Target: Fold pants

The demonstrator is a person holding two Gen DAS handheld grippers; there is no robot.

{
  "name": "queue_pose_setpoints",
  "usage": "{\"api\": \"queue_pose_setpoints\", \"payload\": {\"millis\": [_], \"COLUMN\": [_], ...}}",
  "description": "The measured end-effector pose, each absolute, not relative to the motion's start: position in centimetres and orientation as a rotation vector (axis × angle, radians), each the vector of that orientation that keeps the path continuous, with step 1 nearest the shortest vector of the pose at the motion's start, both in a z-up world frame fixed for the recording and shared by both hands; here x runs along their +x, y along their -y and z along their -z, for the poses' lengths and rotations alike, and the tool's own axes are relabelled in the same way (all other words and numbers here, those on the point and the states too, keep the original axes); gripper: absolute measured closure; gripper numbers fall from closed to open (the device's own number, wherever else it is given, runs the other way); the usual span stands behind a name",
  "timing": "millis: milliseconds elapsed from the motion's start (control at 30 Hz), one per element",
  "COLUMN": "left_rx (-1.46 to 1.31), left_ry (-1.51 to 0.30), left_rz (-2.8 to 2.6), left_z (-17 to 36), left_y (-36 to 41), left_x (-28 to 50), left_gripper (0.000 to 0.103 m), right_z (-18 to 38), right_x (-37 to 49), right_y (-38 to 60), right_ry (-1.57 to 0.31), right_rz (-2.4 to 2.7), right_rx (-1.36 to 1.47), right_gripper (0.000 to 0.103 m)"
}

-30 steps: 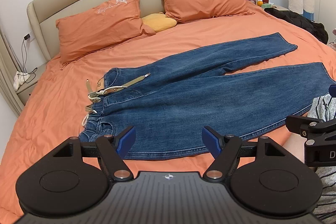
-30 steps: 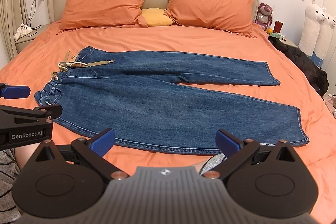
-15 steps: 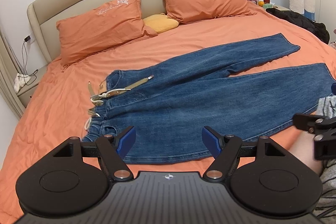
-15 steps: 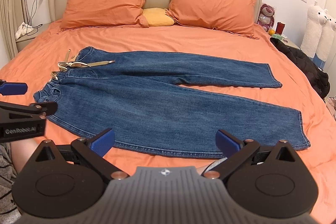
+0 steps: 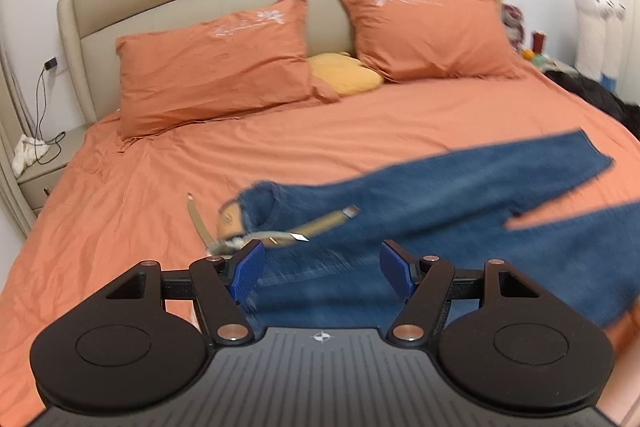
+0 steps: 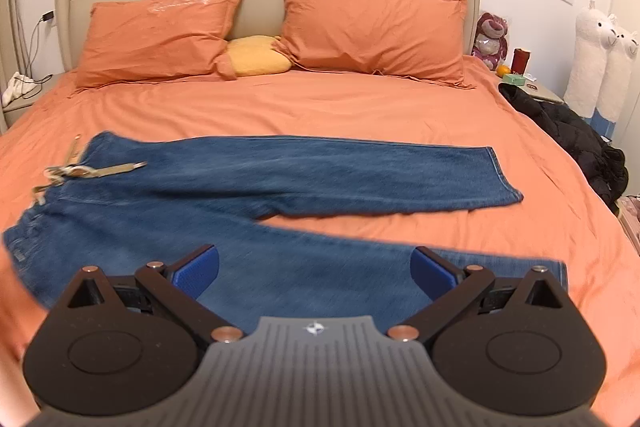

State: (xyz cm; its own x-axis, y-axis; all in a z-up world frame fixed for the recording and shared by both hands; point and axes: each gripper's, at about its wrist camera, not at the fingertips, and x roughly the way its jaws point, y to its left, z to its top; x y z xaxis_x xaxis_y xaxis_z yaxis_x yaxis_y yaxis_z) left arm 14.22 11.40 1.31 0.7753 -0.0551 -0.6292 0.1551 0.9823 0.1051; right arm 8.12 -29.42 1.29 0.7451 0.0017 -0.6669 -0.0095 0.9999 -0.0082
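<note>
Blue jeans lie flat on the orange bed, waist at the left, both legs spread to the right. A tan belt trails from the waistband. The jeans also show in the left wrist view, blurred, with the belt at the waist. My left gripper is open and empty, just above the waist end. My right gripper is open and empty, above the near leg, close to its hem.
Two orange pillows and a yellow cushion lie at the headboard. A black garment lies at the bed's right edge. Nightstands stand on both sides, with plush toys at the right.
Both grippers have moved forward and down over the jeans. The left now sits over the waist, the right over the near leg. Each gripper has left the other's view.
</note>
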Motion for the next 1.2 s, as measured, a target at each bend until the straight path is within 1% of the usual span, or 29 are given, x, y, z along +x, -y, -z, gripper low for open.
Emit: {"api": "queue_pose_setpoints", "payload": {"millis": [167, 300, 433, 567, 667, 733, 867, 967, 1000, 1033, 1067, 1133, 1167, 1200], "left_rx": [0.067, -0.019, -0.084, -0.116, -0.133, -0.169, -0.188, -0.189, -0.181, -0.176, -0.175, -0.159, -0.139, -0.114], "left_ry": [-0.729, -0.789, -0.837, -0.898, -0.946, -0.957, -0.986, -0.983, -0.982, -0.985, -0.988, -0.996, -1.005, -1.007], "left_rz": [0.070, 0.033, 0.032, 0.021, 0.013, 0.011, 0.016, 0.005, -0.002, -0.010, -0.016, -0.038, -0.054, -0.066], "left_z": [1.7, 5.8, 10.2, 14.0, 16.2, 17.2, 18.7, 19.3, 19.3, 19.2, 19.1, 18.9, 18.8, 18.6], "left_y": [-16.4, -19.7, -21.4, -22.5, -23.1, -23.6, -23.8, -23.8, -23.7, -23.6, -23.5, -23.1, -22.7, -22.2], "left_x": [22.1, 28.5, 34.4, 39.3, 41.7, 42.8, 44.3, 44.4, 44.4, 44.4, 44.5, 44.7, 44.9, 45.0], "left_gripper": [0.020, 0.019, 0.020, 0.019, 0.019, 0.016, 0.010, 0.009, 0.009, 0.009, 0.013, 0.016, 0.019, 0.025], "right_z": [1.7, 5.1, 8.9, 11.2, 12.0, 12.4, 13.6, 15.3, 16.0, 16.8, 17.5, 18.9, 19.5, 19.8], "right_x": [15.9, 22.0, 27.7, 32.6, 36.3, 39.0, 44.0, 46.9, 47.7, 48.6, 49.1, 49.9, 50.0, 49.9], "right_y": [34.7, 39.1, 44.1, 50.5, 54.9, 57.6, 61.5, 63.6, 64.2, 64.7, 65.0, 65.5, 65.5, 65.4], "right_ry": [-0.765, -0.802, -0.848, -0.837, -0.824, -0.826, -0.832, -0.849, -0.863, -0.884, -0.900, -0.935, -0.945, -0.941], "right_rz": [0.015, 0.092, 0.188, 0.324, 0.406, 0.426, 0.443, 0.466, 0.470, 0.476, 0.476, 0.466, 0.467, 0.464], "right_rx": [0.028, 0.109, 0.197, 0.291, 0.278, 0.236, 0.171, 0.141, 0.134, 0.128, 0.129, 0.150, 0.159, 0.167], "right_gripper": [0.006, 0.006, 0.006, 0.007, 0.010, 0.012, 0.013, 0.013, 0.014, 0.020, 0.026, 0.028, 0.030, 0.034]}}
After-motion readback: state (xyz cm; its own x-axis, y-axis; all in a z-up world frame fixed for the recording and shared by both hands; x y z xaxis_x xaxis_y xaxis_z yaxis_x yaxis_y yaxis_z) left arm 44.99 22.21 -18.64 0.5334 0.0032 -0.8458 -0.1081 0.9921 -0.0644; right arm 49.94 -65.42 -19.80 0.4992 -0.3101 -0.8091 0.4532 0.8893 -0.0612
